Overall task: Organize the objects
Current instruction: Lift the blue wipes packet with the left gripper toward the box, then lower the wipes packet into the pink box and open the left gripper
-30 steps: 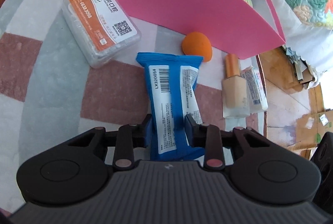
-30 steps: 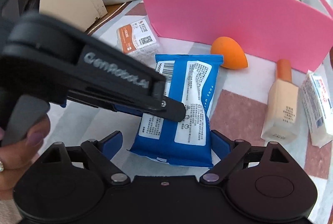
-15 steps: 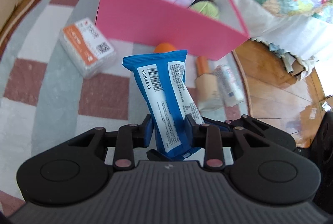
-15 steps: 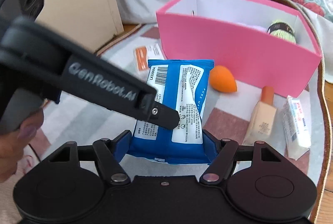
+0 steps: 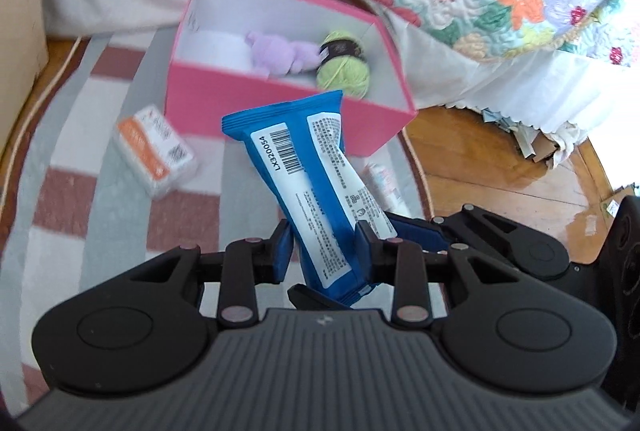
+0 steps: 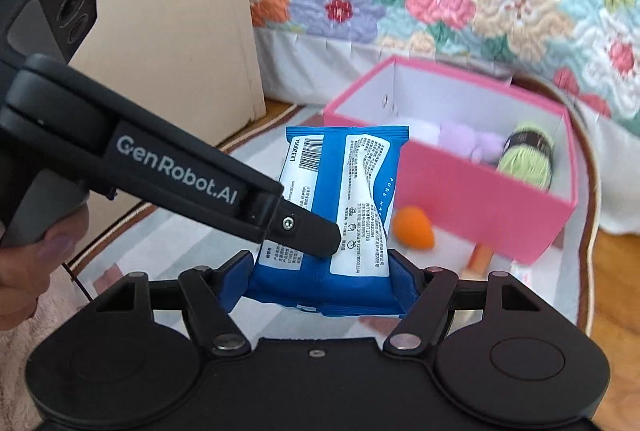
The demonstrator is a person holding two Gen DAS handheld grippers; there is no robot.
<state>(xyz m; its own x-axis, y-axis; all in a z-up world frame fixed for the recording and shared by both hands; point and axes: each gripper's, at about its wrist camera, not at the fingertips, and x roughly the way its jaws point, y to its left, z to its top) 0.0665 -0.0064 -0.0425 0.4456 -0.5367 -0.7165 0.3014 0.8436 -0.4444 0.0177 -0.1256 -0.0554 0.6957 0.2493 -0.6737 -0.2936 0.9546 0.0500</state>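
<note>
Now, with both the left gripper (image 5: 322, 245) and right gripper (image 6: 322, 281) clamped on the blue pack (image 6: 340, 207), carry it level over the far pink box (image 6: 460, 199), then release together.

Both wrist views close behind own fingers, angled down at rug; share blue wipes pack (image 5: 316, 187) (image 6: 340, 207), pink box (image 5: 280, 99) (image 6: 472, 191).

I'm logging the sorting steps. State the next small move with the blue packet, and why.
Probably carry the blue packet forward over the pink box rim. The left gripper and right gripper both clamp it in the air, short of the box, which already holds yarn.
</note>
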